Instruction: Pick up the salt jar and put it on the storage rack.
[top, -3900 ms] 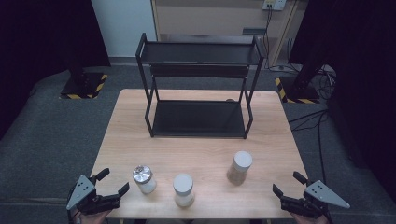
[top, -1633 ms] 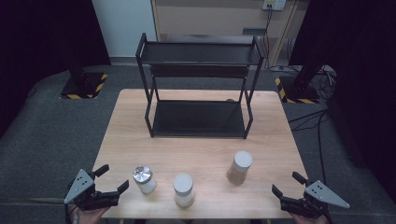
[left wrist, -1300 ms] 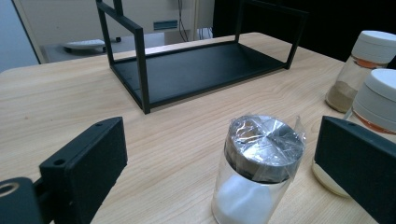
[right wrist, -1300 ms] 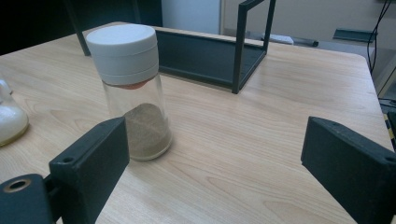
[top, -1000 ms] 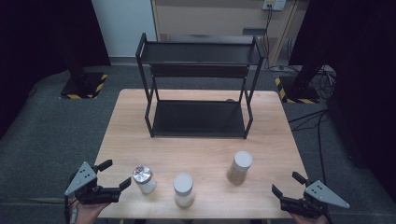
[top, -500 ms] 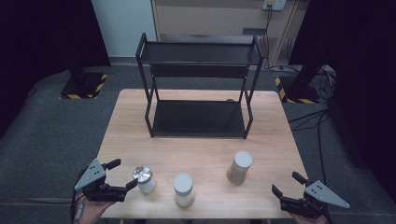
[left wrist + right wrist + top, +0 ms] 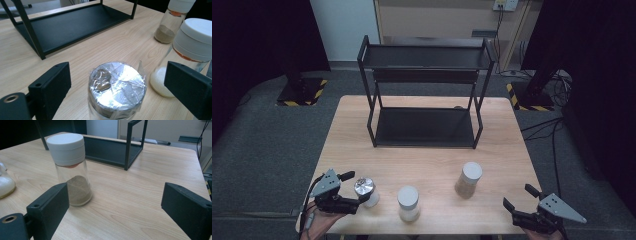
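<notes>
Both grippers stood open; left gripper, jaws just closing, straddled foil-capped jar untouched — needed centring before squeezing.

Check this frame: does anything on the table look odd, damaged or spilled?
One oddity: the clear jar nearest the left tool has crinkled plastic film over its silver top, unlike the two white-capped jars. All three stand upright; nothing is spilled.
</notes>
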